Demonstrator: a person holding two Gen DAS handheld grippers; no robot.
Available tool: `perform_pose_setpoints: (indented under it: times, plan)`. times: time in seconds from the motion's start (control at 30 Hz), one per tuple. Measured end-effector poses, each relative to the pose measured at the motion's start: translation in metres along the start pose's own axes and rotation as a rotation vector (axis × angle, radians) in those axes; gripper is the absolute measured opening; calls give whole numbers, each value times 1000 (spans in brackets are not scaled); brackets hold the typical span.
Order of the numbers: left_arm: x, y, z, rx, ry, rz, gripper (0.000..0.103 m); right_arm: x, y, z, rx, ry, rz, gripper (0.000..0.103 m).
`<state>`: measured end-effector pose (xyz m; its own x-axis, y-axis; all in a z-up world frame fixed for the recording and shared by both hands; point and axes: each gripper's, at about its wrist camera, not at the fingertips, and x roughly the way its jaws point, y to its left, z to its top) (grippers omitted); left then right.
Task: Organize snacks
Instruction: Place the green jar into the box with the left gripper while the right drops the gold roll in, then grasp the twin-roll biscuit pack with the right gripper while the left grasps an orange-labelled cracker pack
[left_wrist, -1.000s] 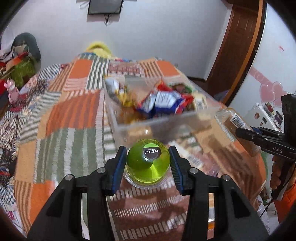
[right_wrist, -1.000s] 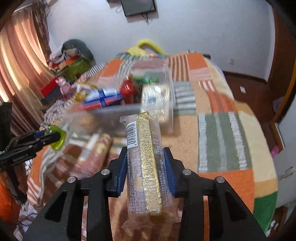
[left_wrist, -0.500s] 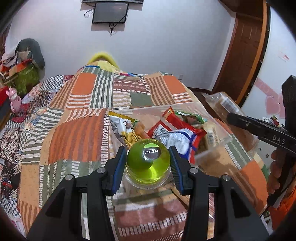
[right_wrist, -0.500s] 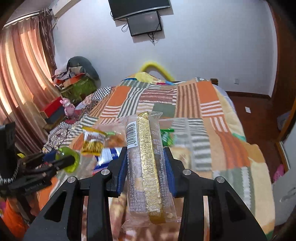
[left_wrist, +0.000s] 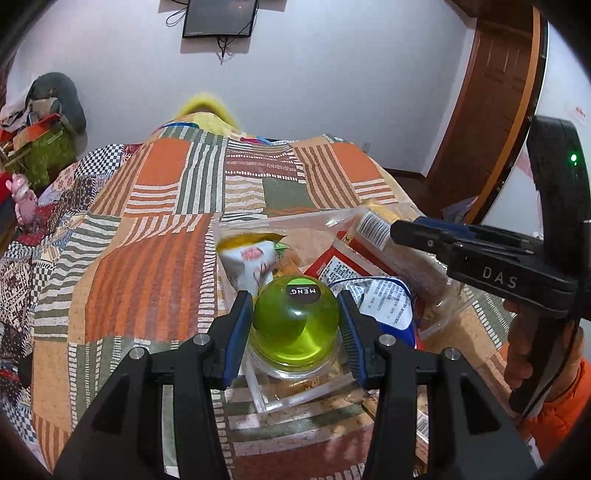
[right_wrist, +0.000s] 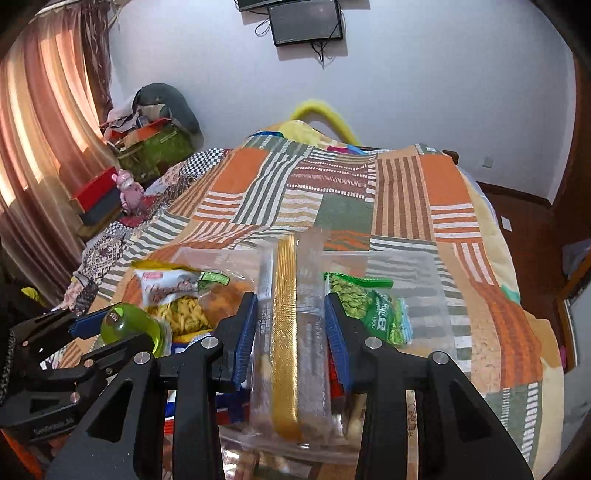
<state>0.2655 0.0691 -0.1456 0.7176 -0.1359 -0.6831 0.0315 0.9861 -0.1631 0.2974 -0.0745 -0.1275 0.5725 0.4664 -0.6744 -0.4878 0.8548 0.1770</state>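
- Left wrist view: the left tool (left_wrist: 295, 321) pinches a green jelly cup (left_wrist: 295, 325) by its sides, holding it over the near corner of the clear bin (left_wrist: 295, 397) on the bed (left_wrist: 147, 258), probably to drop it in.
- Right wrist view: the right tool (right_wrist: 290, 332) pinches a long wrapped cake (right_wrist: 288, 343) lengthwise above the snack packets, likely so it lies flat inside.

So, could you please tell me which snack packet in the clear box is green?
The pea packet at the box's right side, beside the right tool; the other packets are white, yellow or red.

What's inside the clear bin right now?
The clear bin holds a green pea bag, a yellow chip bag and red and blue packets; both held snacks cover the rest.
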Motion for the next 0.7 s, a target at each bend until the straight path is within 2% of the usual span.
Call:
perform_pose_setpoints:
  times: [0.1, 0.3, 0.53, 0.7]
  plan:
    - [0, -2, 0, 2, 14, -10, 46, -7, 1, 2, -13, -8, -4, 34]
    - [-15, -8, 2, 9, -9, -9, 47, -27, 2, -4, -22, -9, 15, 35]
    - [-40, -14, -4, 30, -30, 13, 57, -50, 6, -30, -25, 27, 53, 46]
    - [-50, -11, -18, 32, -6, 24, 61, -52, 16, -56, -39, 87, 72, 52]
